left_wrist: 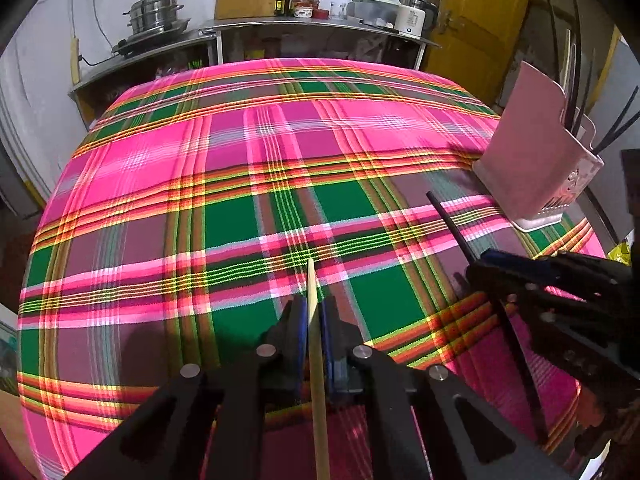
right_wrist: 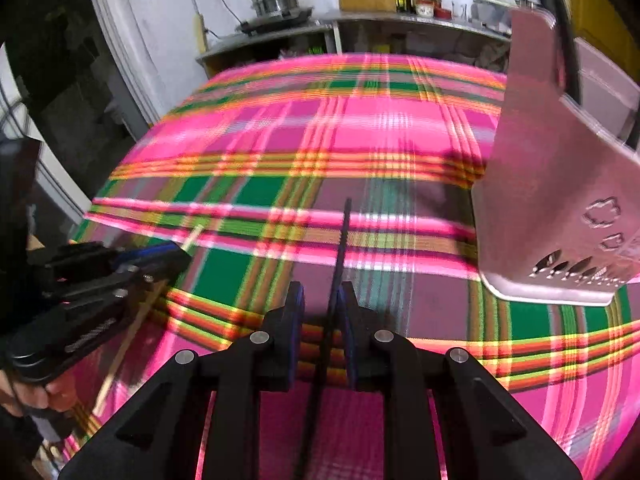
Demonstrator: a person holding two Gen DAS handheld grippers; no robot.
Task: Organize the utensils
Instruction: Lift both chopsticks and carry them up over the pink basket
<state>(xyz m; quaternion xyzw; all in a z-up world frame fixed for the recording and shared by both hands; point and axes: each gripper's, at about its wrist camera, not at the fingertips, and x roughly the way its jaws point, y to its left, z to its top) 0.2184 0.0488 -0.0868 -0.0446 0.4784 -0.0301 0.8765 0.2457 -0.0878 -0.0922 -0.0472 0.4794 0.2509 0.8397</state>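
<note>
The left gripper (left_wrist: 314, 312) is pinched on a pale wooden chopstick (left_wrist: 316, 360), whose long axis runs straight out toward twelve o'clock over the plaid worktop (left_wrist: 240, 160). The right gripper (right_wrist: 320, 300) is clamped on a black chopstick (right_wrist: 340, 248), also pointing to twelve. The pink utensil holder (right_wrist: 552, 184) stands at about two o'clock from the right gripper and near it, so the right hand is the nearer; the left looks well apart from it.
</note>
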